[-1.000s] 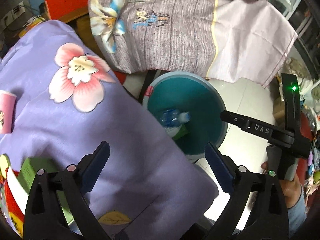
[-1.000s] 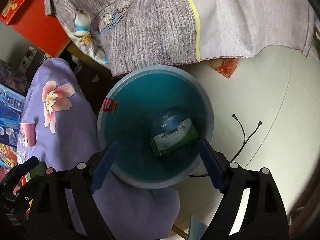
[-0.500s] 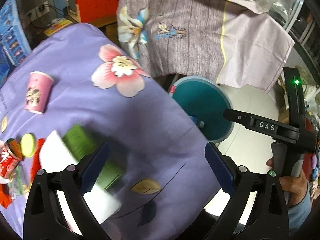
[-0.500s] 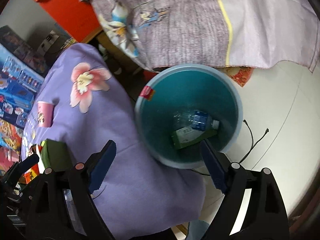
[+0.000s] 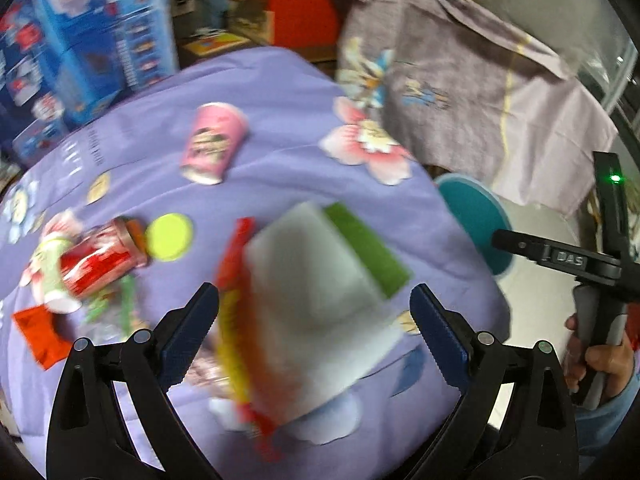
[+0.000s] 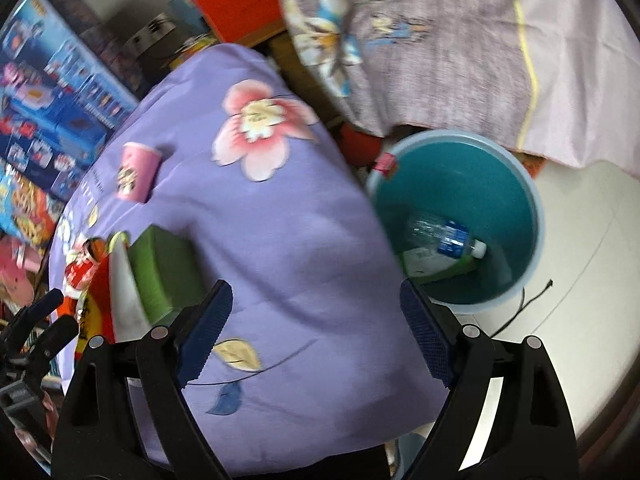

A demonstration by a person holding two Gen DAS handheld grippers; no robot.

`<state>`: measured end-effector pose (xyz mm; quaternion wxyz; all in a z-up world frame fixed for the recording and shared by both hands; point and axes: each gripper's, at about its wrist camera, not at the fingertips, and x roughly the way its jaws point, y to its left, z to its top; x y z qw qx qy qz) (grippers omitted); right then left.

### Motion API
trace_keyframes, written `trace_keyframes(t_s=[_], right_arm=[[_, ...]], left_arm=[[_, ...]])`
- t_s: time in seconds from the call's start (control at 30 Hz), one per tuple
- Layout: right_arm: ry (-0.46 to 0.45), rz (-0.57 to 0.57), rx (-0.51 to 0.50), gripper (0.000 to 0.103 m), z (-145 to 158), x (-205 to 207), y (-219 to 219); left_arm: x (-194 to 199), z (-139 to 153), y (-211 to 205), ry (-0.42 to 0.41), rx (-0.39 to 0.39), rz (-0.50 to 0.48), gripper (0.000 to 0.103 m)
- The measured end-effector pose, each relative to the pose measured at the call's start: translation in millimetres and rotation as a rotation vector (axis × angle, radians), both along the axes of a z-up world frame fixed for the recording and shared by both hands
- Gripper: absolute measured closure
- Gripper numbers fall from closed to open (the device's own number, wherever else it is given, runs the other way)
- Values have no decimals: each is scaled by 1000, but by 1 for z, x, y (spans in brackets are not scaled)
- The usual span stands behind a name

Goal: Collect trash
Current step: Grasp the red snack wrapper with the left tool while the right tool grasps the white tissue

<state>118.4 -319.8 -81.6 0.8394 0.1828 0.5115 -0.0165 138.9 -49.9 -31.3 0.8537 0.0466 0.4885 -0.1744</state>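
My left gripper [image 5: 316, 328] is open and empty above a white and green box [image 5: 320, 280] lying on the purple flowered cloth [image 5: 280, 120]. A pink paper cup [image 5: 212, 142], a red can [image 5: 96, 262], a yellow-green lid [image 5: 169, 237] and red wrappers [image 5: 236, 320] lie on the cloth. My right gripper [image 6: 316, 332] is open and empty over the cloth's edge, left of the teal bin [image 6: 516, 184], which holds a plastic bottle [image 6: 448, 236] and a carton [image 6: 428, 264]. The box [image 6: 160, 272] and cup [image 6: 134, 172] also show in the right wrist view.
A grey flowered cloth [image 5: 460, 80] hangs behind the bin. Blue boxes [image 5: 80, 40] stand at the back left. White floor [image 6: 580, 280] with a black cable [image 6: 524, 312] lies right of the bin. The other gripper [image 5: 600, 264] shows at right in the left wrist view.
Both grippers swung left, away from the bin and over the purple cloth. The trash on the cloth came into view. Both stayed open.
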Motion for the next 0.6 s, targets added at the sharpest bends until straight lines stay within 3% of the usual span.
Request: trace_keyframes(t_s=[0.23,0.37,0.43,0.5,0.6], right_arm=[[9,90,-33,21,4,6,47],[17,129,-69,21,7,8,69],[17,156,-98,21,10,9,83],[17,177,-123,21,13,8,96],[12,233,-167,21,18,10,122]], left_arm=[[5,-34,44,72,36,51,8],[8,-53,51,119,28,36,23],[9,-63,55,135,14,24,42],[11,-70,60,162,-11,24,93],[10,-72,76,158,-48,44,99]])
